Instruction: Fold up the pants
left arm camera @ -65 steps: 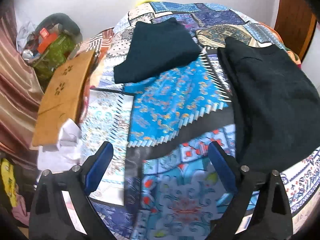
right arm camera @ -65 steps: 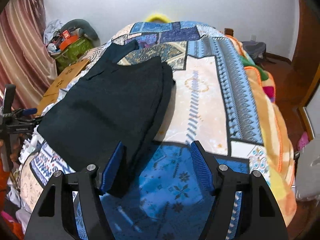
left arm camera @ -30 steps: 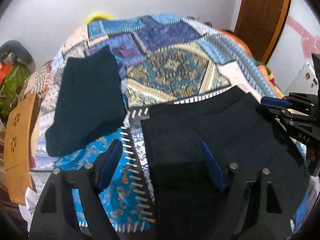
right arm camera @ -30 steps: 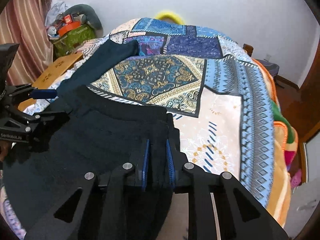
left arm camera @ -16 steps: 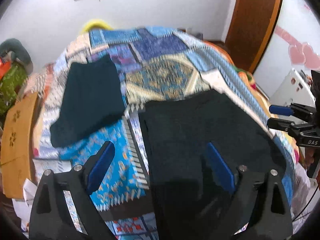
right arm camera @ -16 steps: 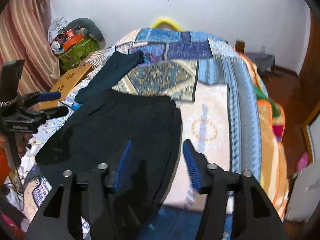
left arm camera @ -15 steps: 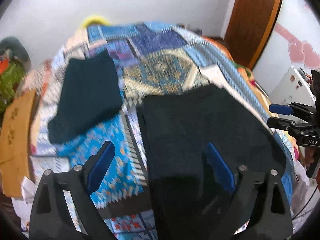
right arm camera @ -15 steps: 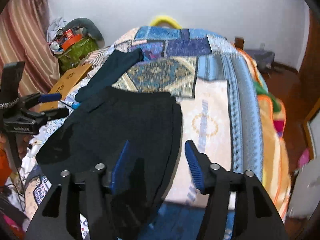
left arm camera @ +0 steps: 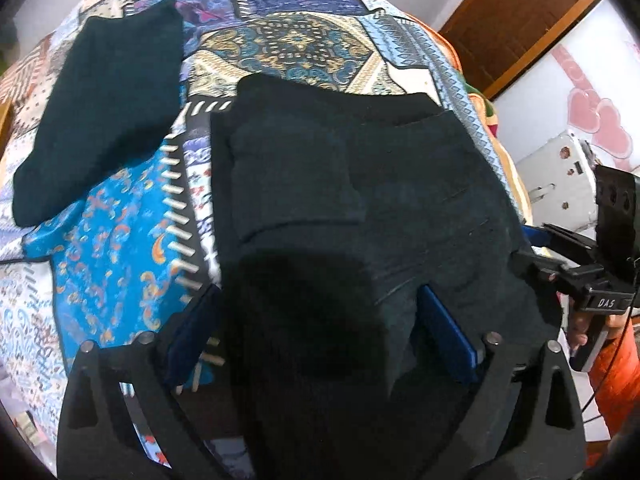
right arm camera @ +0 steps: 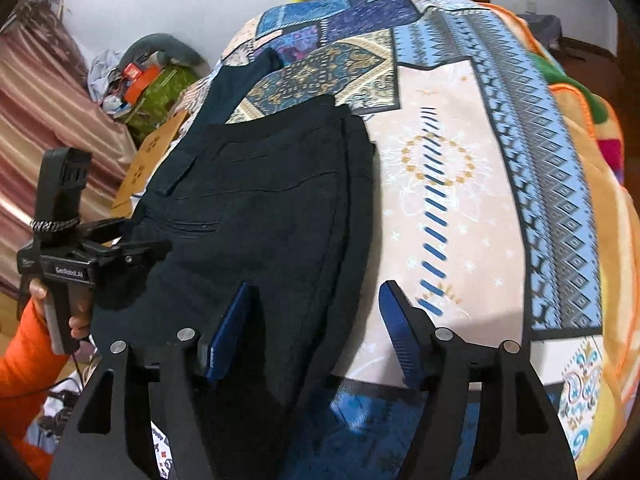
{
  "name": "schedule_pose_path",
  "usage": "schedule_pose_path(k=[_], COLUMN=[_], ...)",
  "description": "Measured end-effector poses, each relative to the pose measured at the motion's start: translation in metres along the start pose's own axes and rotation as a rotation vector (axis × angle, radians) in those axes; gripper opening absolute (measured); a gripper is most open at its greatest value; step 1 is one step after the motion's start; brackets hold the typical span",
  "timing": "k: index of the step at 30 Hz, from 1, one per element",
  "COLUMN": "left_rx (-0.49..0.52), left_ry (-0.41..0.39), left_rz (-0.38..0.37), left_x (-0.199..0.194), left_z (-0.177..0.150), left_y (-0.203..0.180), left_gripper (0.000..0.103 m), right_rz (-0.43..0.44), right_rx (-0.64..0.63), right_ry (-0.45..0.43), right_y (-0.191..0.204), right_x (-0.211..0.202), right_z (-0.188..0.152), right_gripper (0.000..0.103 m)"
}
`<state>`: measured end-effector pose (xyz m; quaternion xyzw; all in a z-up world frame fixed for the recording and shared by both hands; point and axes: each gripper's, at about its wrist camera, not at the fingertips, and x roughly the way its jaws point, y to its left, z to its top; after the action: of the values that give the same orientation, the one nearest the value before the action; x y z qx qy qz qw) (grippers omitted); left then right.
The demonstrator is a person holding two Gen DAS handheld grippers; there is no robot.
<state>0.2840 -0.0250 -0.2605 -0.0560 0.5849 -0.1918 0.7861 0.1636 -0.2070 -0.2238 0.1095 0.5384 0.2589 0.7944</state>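
A bed covered by a patchwork quilt (right arm camera: 460, 184) in blues, creams and orange fills my view, with a white wall behind it. The black pants (left arm camera: 360, 208) lie flat across the near half of the quilt, their waistband toward the far end and a back pocket facing up; I judge they are spread like this so each side edge is easy to reach for a fold.

My left gripper (left arm camera: 316, 336) sits low over the near left portion of the pants, its blue-padded fingers spread wide with dark cloth lying between them, nothing clamped. My right gripper (right arm camera: 316, 332) straddles the right side edge of the pants, one finger over the cloth and one over the bare quilt, also spread wide and holding nothing. Both look placed to pinch opposite edges.

Beyond the pants, toward the far left of the quilt, rests a second dark folded garment (left arm camera: 100, 104), apart from them. Left of the bed are striped curtains (right arm camera: 44, 120) and a clutter pile (right arm camera: 148, 72).
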Motion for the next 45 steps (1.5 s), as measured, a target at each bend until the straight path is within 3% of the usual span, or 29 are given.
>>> schedule_pose_path(k=[4, 6, 11, 15, 21, 25, 32, 45], left_rx=[0.017, 0.038, 0.055, 0.062, 0.117, 0.151, 0.131, 0.119], left_ry=[0.002, -0.001, -0.016, -0.023, -0.068, -0.111, -0.242, -0.494], left_rz=[-0.019, -0.012, -0.036, -0.038, 0.007, 0.05, 0.057, 0.193], left_x=[0.003, 0.002, -0.005, -0.009, -0.03, -0.048, -0.101, -0.192], left_z=[0.007, 0.008, 0.005, 0.004, -0.003, -0.008, -0.005, 0.053], left_y=[-0.006, -0.009, -0.008, -0.014, -0.032, -0.041, -0.037, 0.006], left_gripper=[0.096, 0.086, 0.066, 0.052, 0.031, 0.028, 0.027, 0.027], right_rz=[0.058, 0.053, 0.056, 0.009, 0.009, 0.006, 0.007, 0.017], right_rx=[-0.011, -0.032, -0.041, -0.083, -0.127, -0.162, -0.241, -0.396], right_ry=[0.015, 0.032, 0.034, -0.004, -0.052, -0.094, -0.18, -0.347], right_y=[0.006, 0.01, 0.012, 0.025, 0.043, 0.06, 0.089, 0.154], right_x=[0.012, 0.017, 0.015, 0.006, -0.01, -0.022, -0.046, -0.047], right_z=[0.006, 0.01, 0.01, 0.01, 0.013, 0.02, 0.04, 0.128], right_gripper=[0.066, 0.061, 0.041, 0.02, 0.012, 0.012, 0.012, 0.012])
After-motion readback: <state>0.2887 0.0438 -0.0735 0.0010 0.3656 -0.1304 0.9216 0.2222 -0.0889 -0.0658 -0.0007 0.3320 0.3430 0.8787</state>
